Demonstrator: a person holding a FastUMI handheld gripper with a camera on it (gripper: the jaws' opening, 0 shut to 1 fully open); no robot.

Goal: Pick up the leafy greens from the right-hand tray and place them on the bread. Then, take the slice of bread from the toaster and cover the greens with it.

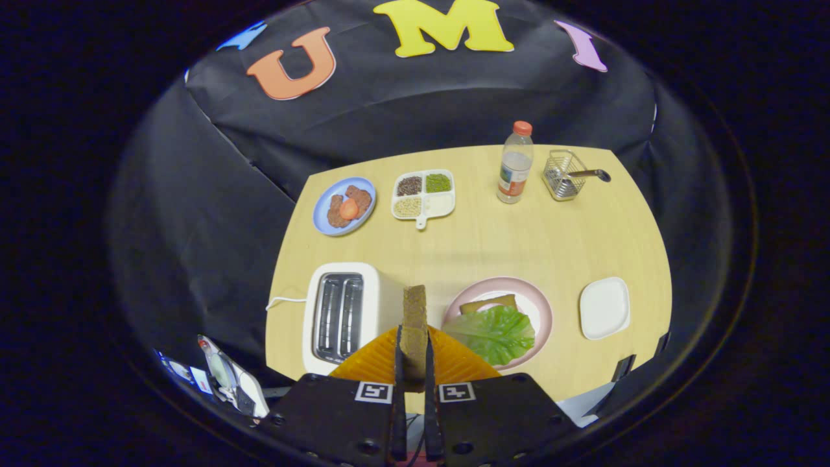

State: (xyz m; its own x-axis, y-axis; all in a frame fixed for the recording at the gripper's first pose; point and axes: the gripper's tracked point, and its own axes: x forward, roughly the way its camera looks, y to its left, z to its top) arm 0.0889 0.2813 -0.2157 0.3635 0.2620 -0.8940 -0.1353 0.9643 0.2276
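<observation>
The tongs (413, 353) are clamped edge-on across the light, stiff, crumbly bread slice (414, 324), with the soft greens (496, 332) at two o'clock.

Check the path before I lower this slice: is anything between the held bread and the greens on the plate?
Nothing visible. The hand-held gripper is shut on the bread slice; the leafy greens lie uncovered on the pink plate, just beside it.

Even overhead light, fisheye-bent edges.
</observation>
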